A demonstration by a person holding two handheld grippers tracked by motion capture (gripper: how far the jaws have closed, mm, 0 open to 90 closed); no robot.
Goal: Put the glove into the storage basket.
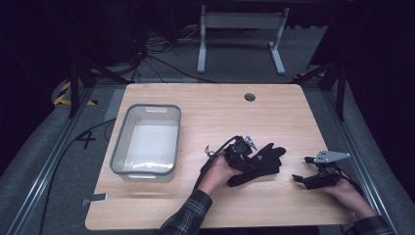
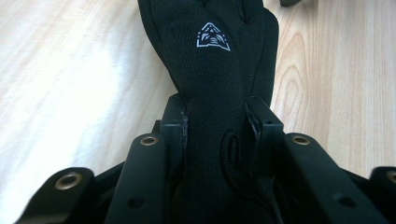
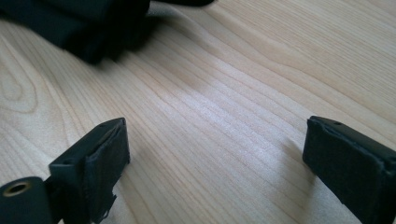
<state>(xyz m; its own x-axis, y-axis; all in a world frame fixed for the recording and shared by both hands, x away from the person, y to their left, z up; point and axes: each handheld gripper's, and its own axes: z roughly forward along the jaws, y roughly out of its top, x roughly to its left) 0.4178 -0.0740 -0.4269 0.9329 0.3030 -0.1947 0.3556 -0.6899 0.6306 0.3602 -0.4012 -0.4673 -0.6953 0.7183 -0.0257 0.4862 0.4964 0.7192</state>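
Note:
A black glove [image 1: 262, 161] with a small white logo lies on the wooden table [image 1: 220, 117], right of centre. My left gripper [image 1: 247, 155] comes at it from the left and is shut on its cuff end. In the left gripper view the glove [image 2: 212, 60] runs up between the two pads [image 2: 180, 126], which press on its sides. My right gripper [image 1: 302, 168] rests low over the table to the right of the glove, apart from it. Its jaws stand wide open over bare wood [image 3: 215, 149]. The glove's dark edge [image 3: 93, 23] lies beyond them.
A grey plastic bin [image 1: 147, 106] with a pale bottom stands at the table's left. A round cable hole [image 1: 250, 97] sits near the far edge. A small grey tag [image 1: 95, 199] lies by the front left corner. Cables and a white desk frame are on the floor beyond.

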